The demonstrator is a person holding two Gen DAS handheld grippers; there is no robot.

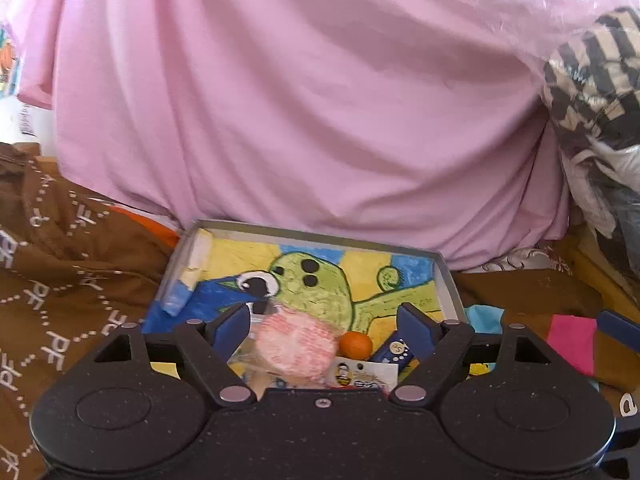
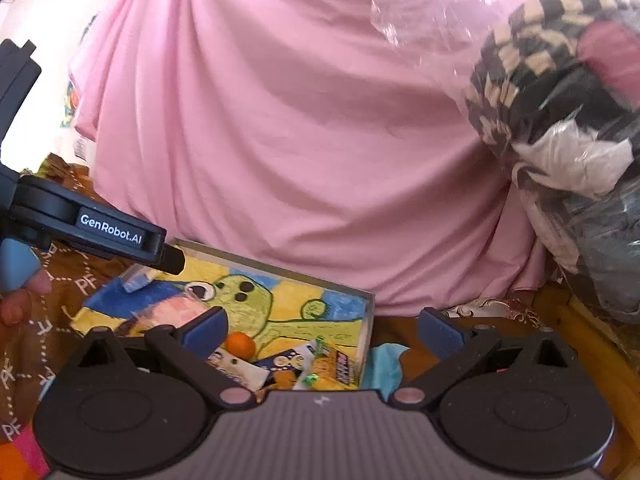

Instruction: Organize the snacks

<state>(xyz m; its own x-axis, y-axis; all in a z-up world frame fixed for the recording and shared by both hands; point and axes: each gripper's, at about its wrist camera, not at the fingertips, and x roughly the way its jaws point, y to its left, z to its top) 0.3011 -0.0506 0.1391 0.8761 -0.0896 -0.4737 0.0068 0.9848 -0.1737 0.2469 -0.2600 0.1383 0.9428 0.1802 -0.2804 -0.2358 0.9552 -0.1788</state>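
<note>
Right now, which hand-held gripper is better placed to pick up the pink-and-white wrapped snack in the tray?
Left. The left hand-held gripper is open with the pink-and-white snack lying between its fingers inside the tray. The right hand-held gripper is open too, but sits toward the tray's right edge, away from that snack.

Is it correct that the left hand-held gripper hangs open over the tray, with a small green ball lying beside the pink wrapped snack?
Not quite: the ball is orange, not green, as the left wrist view shows. The rest holds: the left hand-held gripper is open above the tray, and the ball lies beside the pink wrapped snack.
</note>
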